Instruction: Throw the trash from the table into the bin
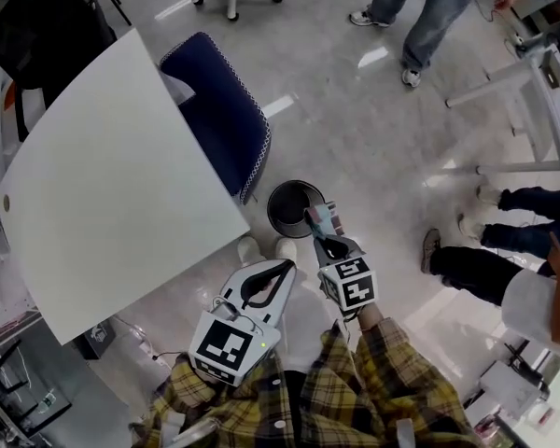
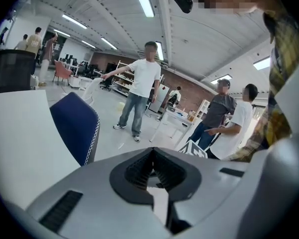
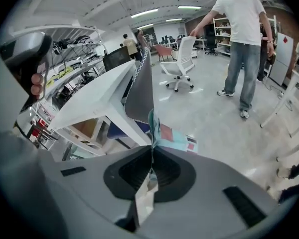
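Wrapper (image 1: 323,218) pinched at its near end by the right gripper (image 1: 319,231), fingers pressed fully together on it. The free end sticks out past the tips, over the right rim of the bin (image 1: 272,213), which stands on the floor by the corner of the bench (image 1: 112,185). Held there, it would probably drop inside on release (a judgement only). Its long axis follows the fingers, pointing down and away from the person, with the sheet edge-on between them. Left gripper (image 1: 288,266): fingers closed on nothing, kept aside near the bench corner.
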`<state>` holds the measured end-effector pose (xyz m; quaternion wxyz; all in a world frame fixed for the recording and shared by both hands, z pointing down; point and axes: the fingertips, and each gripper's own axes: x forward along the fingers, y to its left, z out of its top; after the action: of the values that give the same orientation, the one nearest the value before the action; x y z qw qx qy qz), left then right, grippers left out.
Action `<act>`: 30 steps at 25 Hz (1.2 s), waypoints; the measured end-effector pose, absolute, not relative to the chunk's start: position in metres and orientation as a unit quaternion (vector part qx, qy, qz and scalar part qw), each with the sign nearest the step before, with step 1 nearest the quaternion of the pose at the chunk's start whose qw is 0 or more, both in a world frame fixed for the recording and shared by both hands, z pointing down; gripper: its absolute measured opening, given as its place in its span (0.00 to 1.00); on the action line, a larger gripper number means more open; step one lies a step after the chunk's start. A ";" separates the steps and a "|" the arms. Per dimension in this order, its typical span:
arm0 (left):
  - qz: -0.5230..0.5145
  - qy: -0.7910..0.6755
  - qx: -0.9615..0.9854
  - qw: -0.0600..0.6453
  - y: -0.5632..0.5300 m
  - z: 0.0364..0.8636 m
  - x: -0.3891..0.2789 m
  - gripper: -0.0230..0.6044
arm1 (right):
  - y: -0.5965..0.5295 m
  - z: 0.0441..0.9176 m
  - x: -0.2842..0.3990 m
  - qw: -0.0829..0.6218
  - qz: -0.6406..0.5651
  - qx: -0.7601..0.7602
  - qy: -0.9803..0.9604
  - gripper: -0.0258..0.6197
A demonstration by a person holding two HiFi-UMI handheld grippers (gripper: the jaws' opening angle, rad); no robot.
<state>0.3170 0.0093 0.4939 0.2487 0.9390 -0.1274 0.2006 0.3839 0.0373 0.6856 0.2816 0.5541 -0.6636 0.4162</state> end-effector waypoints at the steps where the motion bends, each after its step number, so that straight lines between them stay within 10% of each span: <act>1: 0.204 -0.126 0.937 0.253 0.011 0.500 0.316 0.05 | 0.037 0.693 0.383 0.284 0.419 0.549 -0.665 0.04; 30: 0.321 -0.065 0.897 0.297 0.060 0.788 0.310 0.05 | 0.030 1.010 0.384 0.230 0.493 0.552 -0.631 0.04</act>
<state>0.3103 0.0599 0.7879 0.2970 0.8970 -0.0646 0.3210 0.3843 0.0297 1.0100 0.2297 0.5524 -0.6315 0.4933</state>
